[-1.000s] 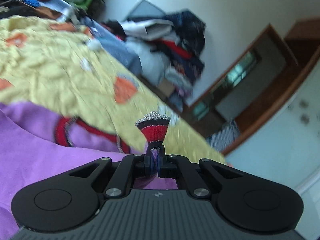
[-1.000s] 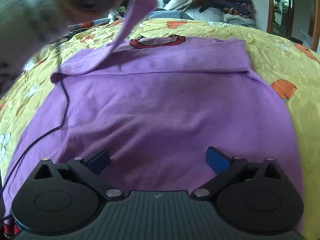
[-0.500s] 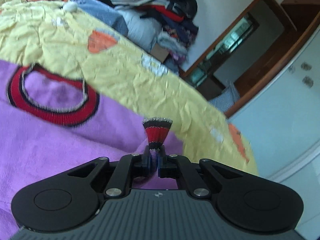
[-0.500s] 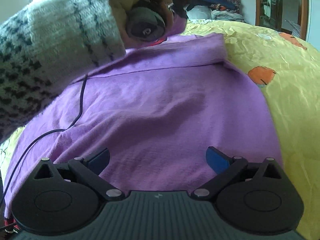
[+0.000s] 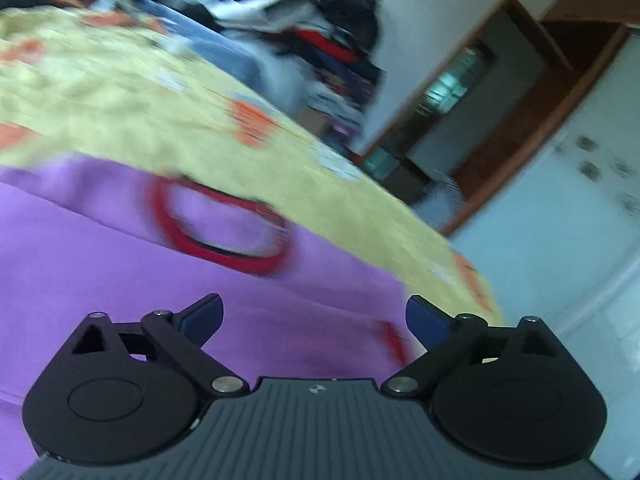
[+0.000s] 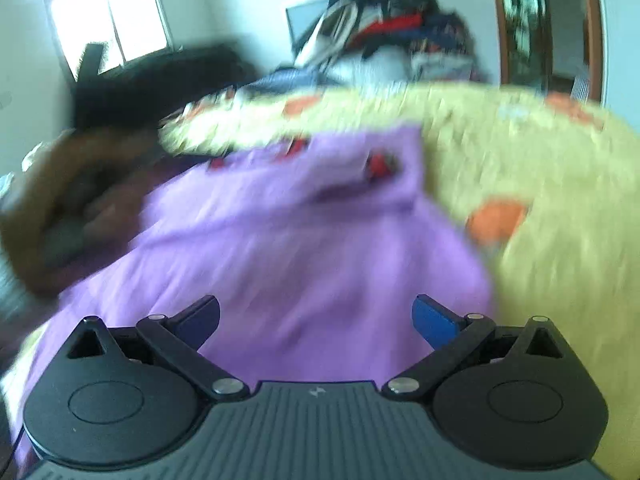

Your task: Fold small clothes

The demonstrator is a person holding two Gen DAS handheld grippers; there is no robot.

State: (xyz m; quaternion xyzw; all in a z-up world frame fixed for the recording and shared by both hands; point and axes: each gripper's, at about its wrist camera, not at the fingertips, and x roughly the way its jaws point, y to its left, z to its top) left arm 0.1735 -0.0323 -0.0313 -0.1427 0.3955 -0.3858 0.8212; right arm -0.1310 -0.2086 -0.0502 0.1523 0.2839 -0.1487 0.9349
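**Q:** Left gripper (image 5: 314,316) first: how do its jaws stand?

**A:** Its jaws are opening, already spread wide, with nothing pinched between the blue pads (image 5: 424,320). Purple cloth lies beneath the gap, and a small red cuff (image 5: 390,340) lies on the cloth just inside the right-hand pad, apart from it as far as the blur allows.

**Q:** And the right gripper (image 6: 316,318)?

**A:** Jaws wide apart too, empty, above the lower part of the purple sweater (image 6: 320,248).

**Q:** Where is the sweater?

**A:** Spread flat on a bed covered by a yellow sheet (image 5: 120,112) with orange patches. One sleeve is folded across the chest.

**Q:** What does the left wrist view give that the right does not?

**A:** It shows the red collar (image 5: 218,224) as a full ring near the sweater's top edge. It also shows a white cabinet (image 5: 568,220) at the right.

**Q:** And the right wrist view alone?

**A:** It takes in the sweater's right edge against the sheet, a bright window (image 6: 108,28), and at far left a blurred hand (image 6: 68,208) close to the lens. The collar shows only as scraps of red.

**Q:** Anything shared?

**A:** Both show a pile of clothes (image 6: 396,40) beyond the bed, and a wooden door frame (image 5: 500,100). Both views are motion-blurred.
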